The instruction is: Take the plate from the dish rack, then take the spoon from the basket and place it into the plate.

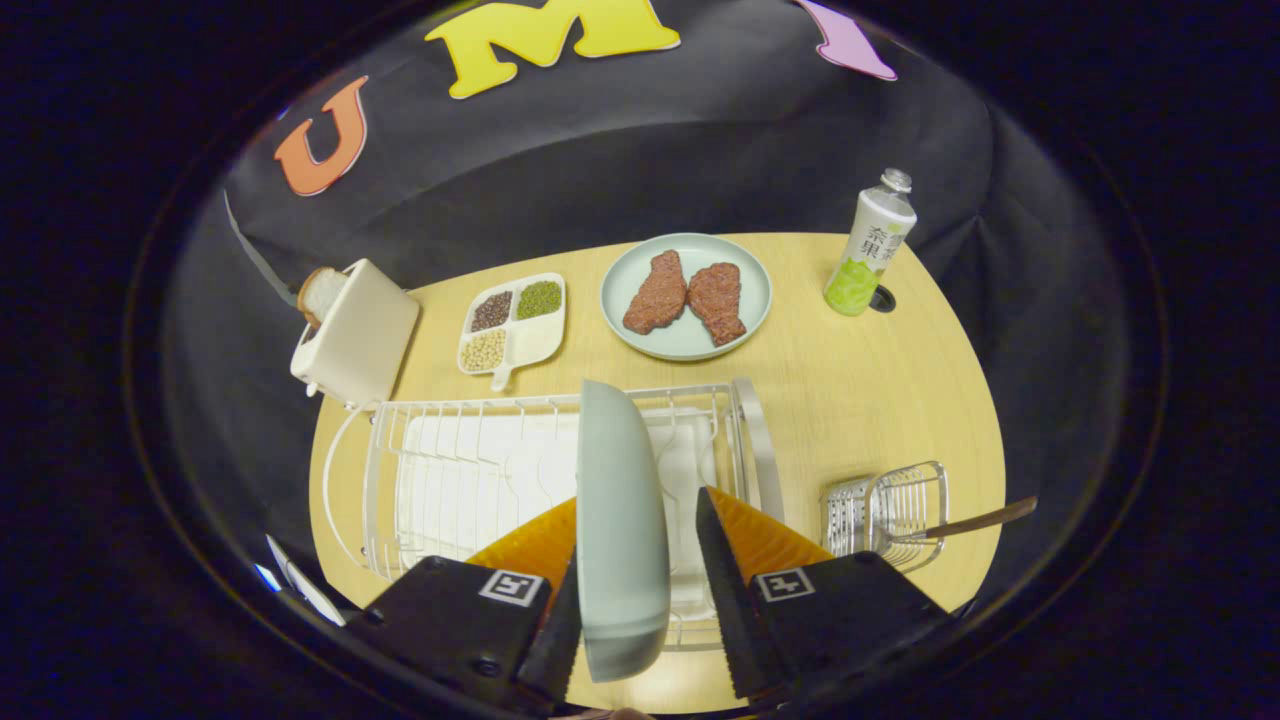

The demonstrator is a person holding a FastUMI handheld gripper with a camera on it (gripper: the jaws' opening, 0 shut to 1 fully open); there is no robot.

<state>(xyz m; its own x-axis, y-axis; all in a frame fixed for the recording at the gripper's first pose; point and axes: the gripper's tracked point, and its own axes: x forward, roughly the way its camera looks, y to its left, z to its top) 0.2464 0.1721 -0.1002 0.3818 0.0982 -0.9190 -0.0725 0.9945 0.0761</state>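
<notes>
One smooth pale-green plate (620, 520) stands on edge in the white wire dish rack (480, 470), between the gripper's (635, 590) two spread fingers, right finger clear of it; one spoon (960, 525) lies in the wire basket (890, 510).

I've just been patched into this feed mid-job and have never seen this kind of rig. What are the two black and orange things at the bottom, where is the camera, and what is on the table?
The camera rides on a handheld gripper and looks forward along it. The two black and orange pieces are its jaws. A pale green plate stands on edge in the white wire dish rack, between the jaws. The left jaw looks close against it, while a gap remains on the right, so it is not clamped yet. Right of the rack, a small wire basket holds the spoon. Beyond the rack lie a toaster with bread, a divided tray of beans, a second plate with two meat pieces and a bottle, all on a wooden table.
</notes>
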